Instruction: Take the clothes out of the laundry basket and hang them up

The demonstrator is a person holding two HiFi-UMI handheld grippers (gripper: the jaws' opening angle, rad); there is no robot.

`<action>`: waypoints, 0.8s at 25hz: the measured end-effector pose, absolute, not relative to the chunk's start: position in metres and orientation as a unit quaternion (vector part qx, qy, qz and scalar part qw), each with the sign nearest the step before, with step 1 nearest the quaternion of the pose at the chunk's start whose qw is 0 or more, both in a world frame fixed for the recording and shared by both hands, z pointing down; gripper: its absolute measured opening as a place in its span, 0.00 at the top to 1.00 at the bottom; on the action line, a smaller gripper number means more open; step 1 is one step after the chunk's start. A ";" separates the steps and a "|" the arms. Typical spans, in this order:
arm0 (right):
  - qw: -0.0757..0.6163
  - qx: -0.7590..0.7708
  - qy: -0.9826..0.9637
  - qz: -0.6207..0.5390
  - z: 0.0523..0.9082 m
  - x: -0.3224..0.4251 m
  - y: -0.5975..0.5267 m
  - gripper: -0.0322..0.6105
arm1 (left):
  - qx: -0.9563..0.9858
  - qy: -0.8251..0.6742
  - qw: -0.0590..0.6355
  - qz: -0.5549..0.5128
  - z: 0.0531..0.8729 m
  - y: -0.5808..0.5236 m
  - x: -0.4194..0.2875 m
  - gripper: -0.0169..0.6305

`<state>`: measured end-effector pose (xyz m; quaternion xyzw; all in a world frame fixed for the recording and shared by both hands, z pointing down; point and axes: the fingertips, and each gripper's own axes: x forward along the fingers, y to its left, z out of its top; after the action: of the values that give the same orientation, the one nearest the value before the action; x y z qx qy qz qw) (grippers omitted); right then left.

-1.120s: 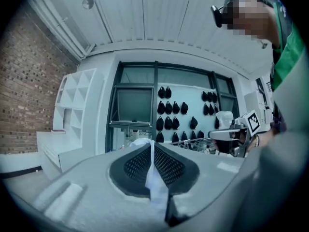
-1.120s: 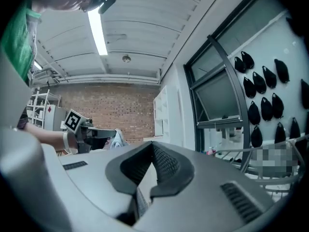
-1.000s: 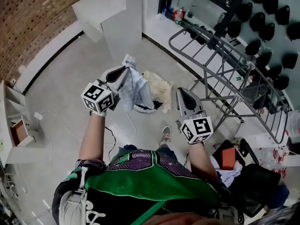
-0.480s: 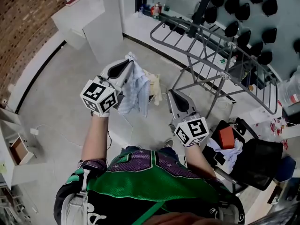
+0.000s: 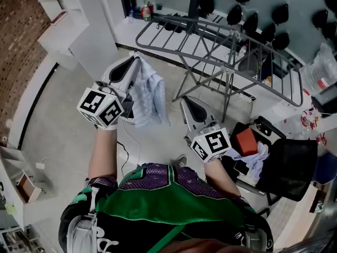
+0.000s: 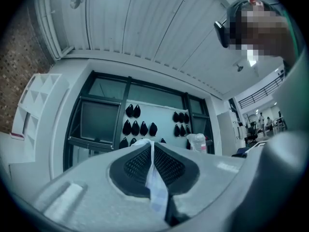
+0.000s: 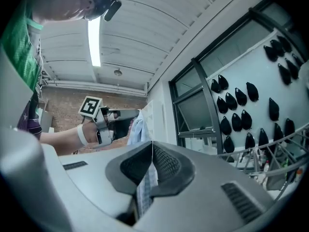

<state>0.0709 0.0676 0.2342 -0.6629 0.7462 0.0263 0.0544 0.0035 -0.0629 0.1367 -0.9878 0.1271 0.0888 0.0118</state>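
Observation:
A pale blue cloth (image 5: pixel 149 94) hangs from my left gripper (image 5: pixel 136 60), which is shut on its top edge and held high in front of me. In the left gripper view the fabric (image 6: pixel 157 187) is pinched between the dark pads of that gripper (image 6: pixel 152 146). My right gripper (image 5: pixel 185 102) is shut a little right of the cloth, and nothing hangs from it in the head view. The right gripper view shows its pads (image 7: pixel 152 146) closed, with the left gripper (image 7: pixel 135 113) and the cloth (image 7: pixel 137 129) beyond. The grey drying rack (image 5: pixel 210 36) stands just ahead. The laundry basket is out of view.
A white pillar (image 5: pixel 95 30) rises at the left of the rack. At the right, a black chair (image 5: pixel 289 167) holds white clothes and an orange item (image 5: pixel 246 139). Bottles (image 5: pixel 145 10) stand on the sill; a cable (image 5: pixel 124 152) runs across the floor.
Both grippers rose and moved toward the drying rack, the left still carrying the cloth. The view swung right, and the basket with the cream garment dropped out of sight.

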 end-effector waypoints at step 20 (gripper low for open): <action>0.111 -0.732 0.671 0.036 0.232 0.272 0.144 0.94 | -0.991 0.069 0.045 0.110 0.078 -0.013 0.224 0.93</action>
<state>0.2724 0.1442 0.2317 -0.7317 0.6715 0.0358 0.1115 0.2241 -0.0129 0.0778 -0.9906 0.0685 0.1097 0.0449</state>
